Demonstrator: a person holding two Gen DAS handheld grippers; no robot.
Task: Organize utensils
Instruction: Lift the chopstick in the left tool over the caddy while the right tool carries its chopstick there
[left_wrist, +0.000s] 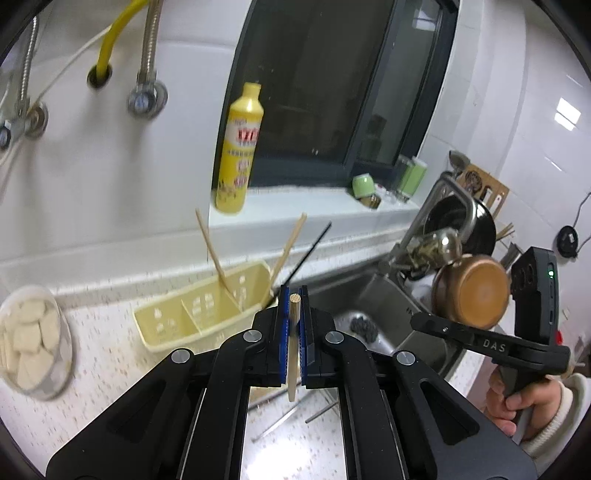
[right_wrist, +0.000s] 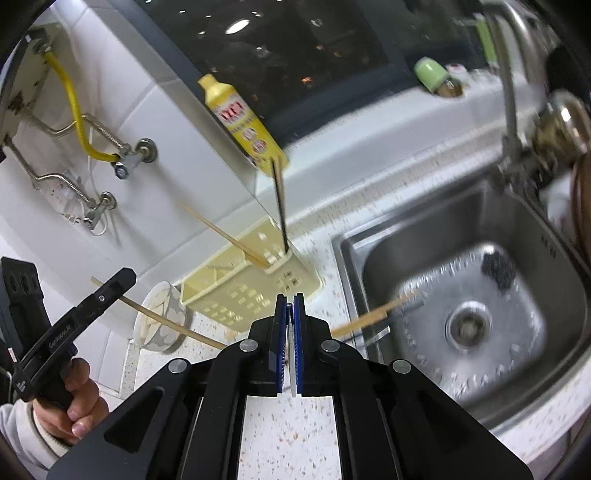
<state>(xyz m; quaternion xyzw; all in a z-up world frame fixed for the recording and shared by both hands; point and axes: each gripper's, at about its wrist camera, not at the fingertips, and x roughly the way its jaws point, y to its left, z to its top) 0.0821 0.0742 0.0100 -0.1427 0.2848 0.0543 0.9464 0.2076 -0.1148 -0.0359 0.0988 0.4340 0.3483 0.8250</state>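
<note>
Left gripper (left_wrist: 294, 295) clamps wooden chopstick (left_wrist: 293, 347), end-on, just short of caddy (left_wrist: 207, 314) rim | right gripper (right_wrist: 290, 306) pinches thin pale utensil (right_wrist: 292, 354), type unclear, between caddy and sink (right_wrist: 458, 295) edge

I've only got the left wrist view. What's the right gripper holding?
Observer: The right gripper is shut on a thin white strip. I can't tell what it is.
Operator: And my chopstick, I see it end-on. How does it lie?
Observer: The chopstick sticks out on both sides of the left gripper, and its long end slants down toward the right gripper.
</note>
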